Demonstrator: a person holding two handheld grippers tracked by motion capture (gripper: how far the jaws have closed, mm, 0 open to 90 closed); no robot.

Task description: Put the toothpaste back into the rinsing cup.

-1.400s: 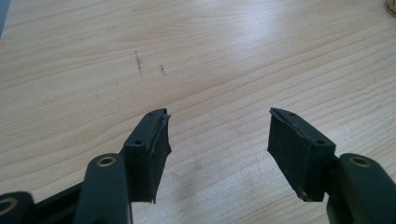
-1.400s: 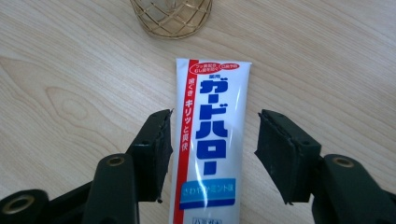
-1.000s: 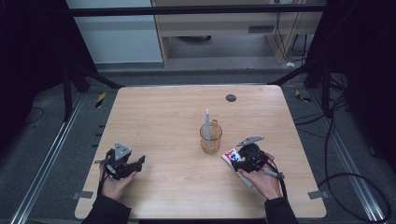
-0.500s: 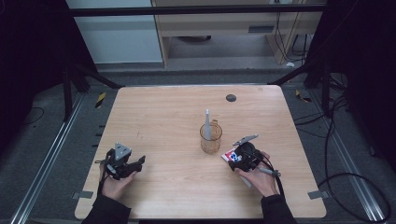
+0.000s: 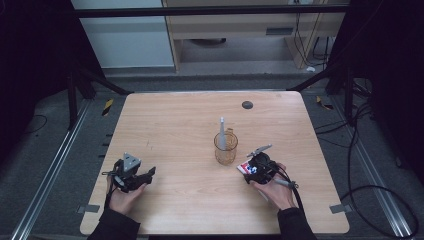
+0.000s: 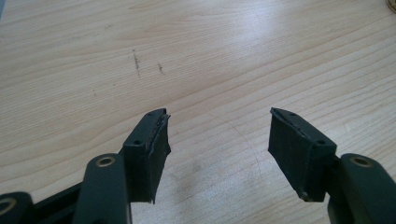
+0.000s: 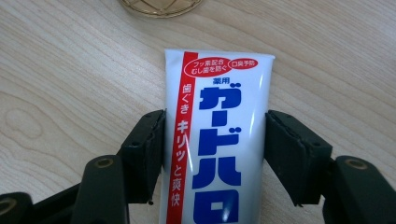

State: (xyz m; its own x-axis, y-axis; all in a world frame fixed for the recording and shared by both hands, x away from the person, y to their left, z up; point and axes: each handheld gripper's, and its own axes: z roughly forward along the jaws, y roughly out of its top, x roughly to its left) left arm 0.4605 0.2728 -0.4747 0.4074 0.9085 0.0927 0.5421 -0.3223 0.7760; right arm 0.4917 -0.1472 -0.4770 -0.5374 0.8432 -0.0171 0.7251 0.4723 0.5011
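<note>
1. Right gripper (image 7: 212,158): jaws astride a toothpaste tube (image 7: 217,140), one pad on each long edge. Both pads appear to touch the tube's sides, so read as clamped on it, lightly.
2. Tube lies flat on the table (image 5: 165,125), crimped end pointing toward the glass cup (image 5: 226,148). In the high view the tube (image 5: 243,168) sits just beside the cup's base, on the side nearer the person.
3. Cup stands upright near table centre with a toothbrush (image 5: 221,132) standing in it.
4. Left gripper (image 6: 217,135): jaws apart, nothing between them, bare wood beneath. In the high view it (image 5: 131,173) rests at the near left, well apart from the cup.
5. Step in hand, judged: grasping the tube, probably to put it in the cup.
6. Next move calls for a firm squeeze, a lift clear of the table, then tilting the tube upright over the rim without knocking the toothbrush or tipping the cup.
</note>
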